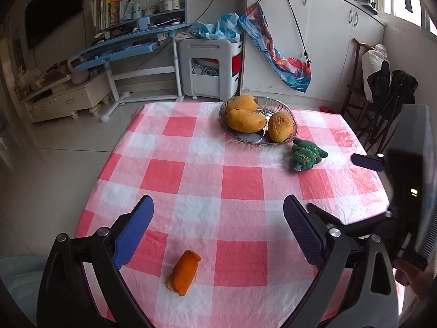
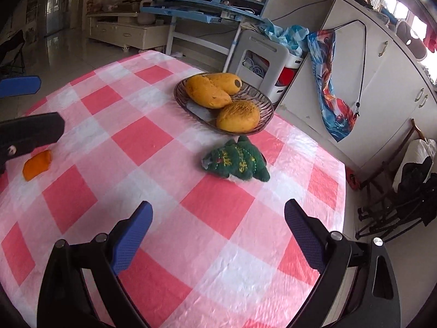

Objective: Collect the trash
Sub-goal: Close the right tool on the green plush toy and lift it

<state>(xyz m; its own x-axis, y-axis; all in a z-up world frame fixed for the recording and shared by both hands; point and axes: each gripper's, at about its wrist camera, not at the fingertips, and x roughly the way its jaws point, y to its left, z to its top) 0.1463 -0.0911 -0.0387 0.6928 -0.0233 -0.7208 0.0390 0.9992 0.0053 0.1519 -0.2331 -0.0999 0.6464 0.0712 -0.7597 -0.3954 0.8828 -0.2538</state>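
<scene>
The left gripper [image 1: 218, 229] hangs over the checked cloth [image 1: 240, 183] with its jaws spread wide and nothing between them; the orange peel [image 1: 183, 272] lies just below, nearer its left finger; the right gripper [image 2: 218, 232] is also wide apart and empty; ahead of it lies a green toy [image 2: 236, 161], with the mango bowl [image 2: 266, 104] beyond.

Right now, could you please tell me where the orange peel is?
The orange peel lies on the checked tablecloth near the table's front edge, low in the left wrist view, just ahead of the open left claw.
</scene>
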